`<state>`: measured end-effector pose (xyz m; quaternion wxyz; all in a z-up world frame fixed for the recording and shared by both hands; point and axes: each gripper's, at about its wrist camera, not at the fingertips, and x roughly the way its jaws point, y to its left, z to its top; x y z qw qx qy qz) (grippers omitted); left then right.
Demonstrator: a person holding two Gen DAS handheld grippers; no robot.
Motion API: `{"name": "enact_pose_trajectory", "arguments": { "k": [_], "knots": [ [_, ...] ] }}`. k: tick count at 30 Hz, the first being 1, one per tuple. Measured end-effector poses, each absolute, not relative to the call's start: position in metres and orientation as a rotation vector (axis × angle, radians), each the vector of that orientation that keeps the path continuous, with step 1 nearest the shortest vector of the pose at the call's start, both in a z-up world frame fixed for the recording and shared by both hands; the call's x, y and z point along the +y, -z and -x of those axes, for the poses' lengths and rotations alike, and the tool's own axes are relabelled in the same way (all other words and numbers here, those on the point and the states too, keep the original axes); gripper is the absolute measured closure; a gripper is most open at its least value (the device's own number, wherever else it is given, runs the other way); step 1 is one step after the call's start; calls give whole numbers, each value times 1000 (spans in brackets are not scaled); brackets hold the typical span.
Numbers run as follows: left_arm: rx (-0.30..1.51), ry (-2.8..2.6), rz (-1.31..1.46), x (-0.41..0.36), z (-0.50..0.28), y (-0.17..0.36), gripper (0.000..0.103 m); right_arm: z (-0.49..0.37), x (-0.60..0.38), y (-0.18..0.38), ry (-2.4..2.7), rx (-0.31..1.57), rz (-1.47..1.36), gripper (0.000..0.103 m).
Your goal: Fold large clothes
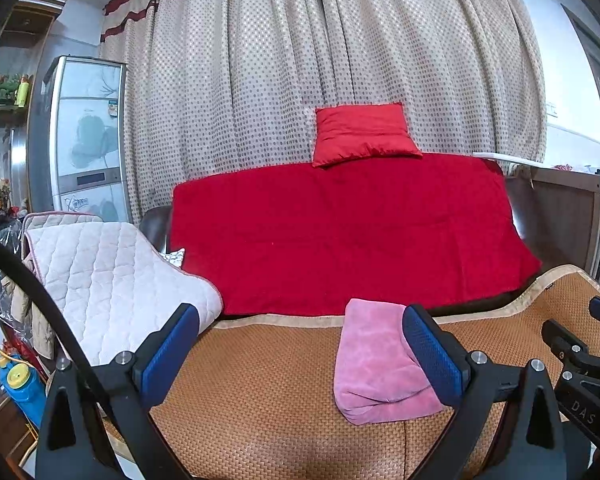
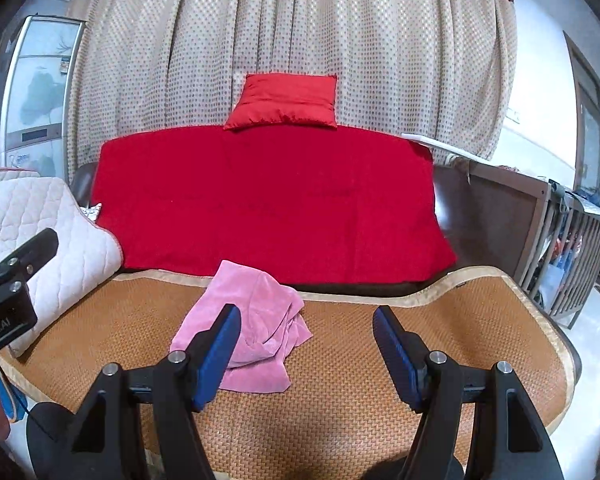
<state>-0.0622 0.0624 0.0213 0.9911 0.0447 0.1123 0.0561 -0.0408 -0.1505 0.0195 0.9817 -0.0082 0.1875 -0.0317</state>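
Your left tool [image 1: 300, 352] stands wide, both blue pads bare and nothing between them. Your right tool [image 2: 306, 354] is likewise spread wide and holds nothing.

The pink cloth [image 1: 376, 364] lies partly folded on the woven mat [image 1: 260, 392] that covers the sofa seat. In the left wrist view it sits at the right side of your left tool, its right edge hidden behind the right-hand pad [image 1: 432, 356]; whether cloth and pad touch cannot be told. In the right wrist view the same cloth [image 2: 256, 316] lies at the left side of your right tool, its near left part hidden behind the left-hand pad [image 2: 216, 356], while the right-hand pad stands well apart from it over bare mat. The cloth thus lies between your two tools, towards the far edge of the mat.

Beyond the mat a red blanket [image 1: 340, 232] drapes the sofa back, with a red cushion [image 1: 362, 132] on top, against a dotted curtain [image 1: 300, 60]. A quilted pad [image 1: 112, 280] lies at the left.
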Motion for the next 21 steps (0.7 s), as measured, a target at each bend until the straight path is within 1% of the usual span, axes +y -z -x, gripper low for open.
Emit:
{"name": "enact_pose_trajectory", "arguments": {
  "k": [21],
  "knots": [
    [187,-120,-90,67,77,-31,1,53,-149,-30,71,350,25,31]
  ]
}}
